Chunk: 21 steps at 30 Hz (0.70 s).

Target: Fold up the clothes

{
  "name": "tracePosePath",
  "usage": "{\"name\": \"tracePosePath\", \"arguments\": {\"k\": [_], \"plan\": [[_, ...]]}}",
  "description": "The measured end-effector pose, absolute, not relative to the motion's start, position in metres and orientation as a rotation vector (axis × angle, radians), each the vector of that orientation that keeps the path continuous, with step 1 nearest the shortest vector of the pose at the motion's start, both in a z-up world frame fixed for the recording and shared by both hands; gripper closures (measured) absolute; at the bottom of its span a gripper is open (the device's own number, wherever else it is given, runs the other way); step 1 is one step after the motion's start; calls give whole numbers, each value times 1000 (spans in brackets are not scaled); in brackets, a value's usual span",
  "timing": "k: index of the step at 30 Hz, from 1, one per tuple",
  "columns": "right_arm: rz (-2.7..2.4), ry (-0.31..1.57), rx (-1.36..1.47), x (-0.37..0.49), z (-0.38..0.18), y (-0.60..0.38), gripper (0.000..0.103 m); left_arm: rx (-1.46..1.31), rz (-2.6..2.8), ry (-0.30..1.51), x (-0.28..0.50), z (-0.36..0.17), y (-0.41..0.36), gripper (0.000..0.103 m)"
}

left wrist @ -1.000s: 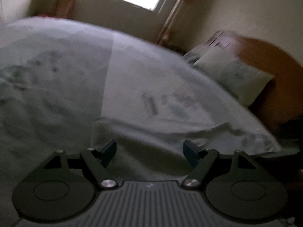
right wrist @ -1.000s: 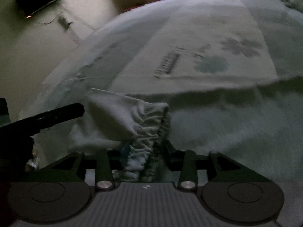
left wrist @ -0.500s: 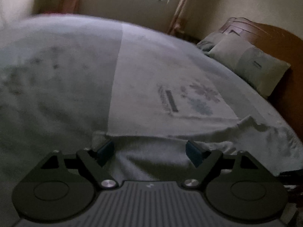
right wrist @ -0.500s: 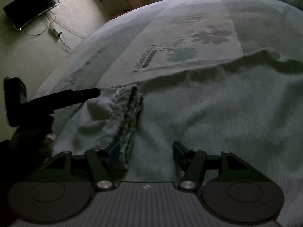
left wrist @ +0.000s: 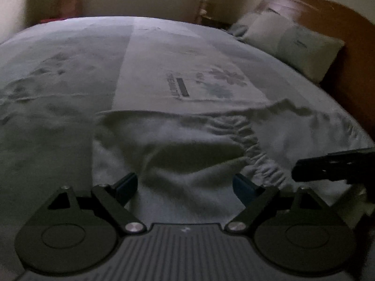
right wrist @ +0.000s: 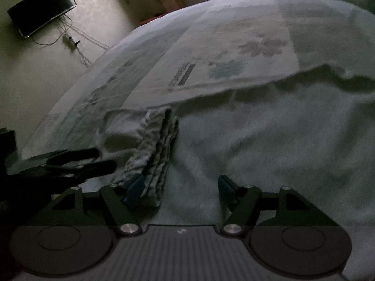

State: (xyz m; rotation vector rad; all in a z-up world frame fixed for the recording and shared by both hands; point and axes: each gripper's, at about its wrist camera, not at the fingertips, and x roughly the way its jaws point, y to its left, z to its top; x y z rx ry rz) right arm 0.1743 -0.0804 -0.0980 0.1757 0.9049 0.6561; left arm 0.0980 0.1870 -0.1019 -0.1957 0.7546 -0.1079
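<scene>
A pale fleecy garment [left wrist: 187, 140] with a gathered elastic waistband [left wrist: 257, 149] lies folded on the bed. My left gripper [left wrist: 185, 187] is open and empty just above its near edge. In the right wrist view the same garment [right wrist: 269, 135] spreads across the bed, its waistband [right wrist: 154, 147] folded over at the left. My right gripper [right wrist: 180, 187] is open and empty, its left fingertip beside the waistband. The left gripper [right wrist: 70, 164] shows as dark fingers at the left of the right wrist view. The right gripper [left wrist: 335, 166] shows at the right of the left wrist view.
The bed [left wrist: 152, 65] has a grey cover with a flower print [right wrist: 262, 46]. A pillow [left wrist: 293, 46] and a wooden headboard [left wrist: 339, 23] are at the right. A wall-mounted television [right wrist: 42, 7] and cables are at the far left wall.
My right gripper opened and let go of the waistband, which now lies folded on the bed. My left gripper stayed open and drew back over the garment.
</scene>
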Motion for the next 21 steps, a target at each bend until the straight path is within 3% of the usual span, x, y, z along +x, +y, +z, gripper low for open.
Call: {"name": "tracePosePath", "arguments": {"k": [5, 8, 10, 14, 15, 16, 21], "plan": [[811, 788, 154, 186, -63, -58, 32, -204, -128, 833, 83, -108, 191, 11], [915, 774, 102, 199, -54, -24, 45, -177, -119, 817, 76, -112, 191, 10], [959, 796, 78, 211, -59, -3, 58, -187, -118, 813, 74, -112, 193, 10], [922, 907, 23, 236, -96, 27, 64, -190, -128, 803, 74, -115, 193, 10], [883, 922, 6, 242, -108, 28, 80, -189, -129, 800, 72, -114, 194, 10], [866, 921, 30, 246, -115, 23, 86, -188, -131, 797, 71, -115, 195, 10], [868, 872, 92, 230, -99, 6, 79, -185, -141, 786, 66, -115, 196, 10]]}}
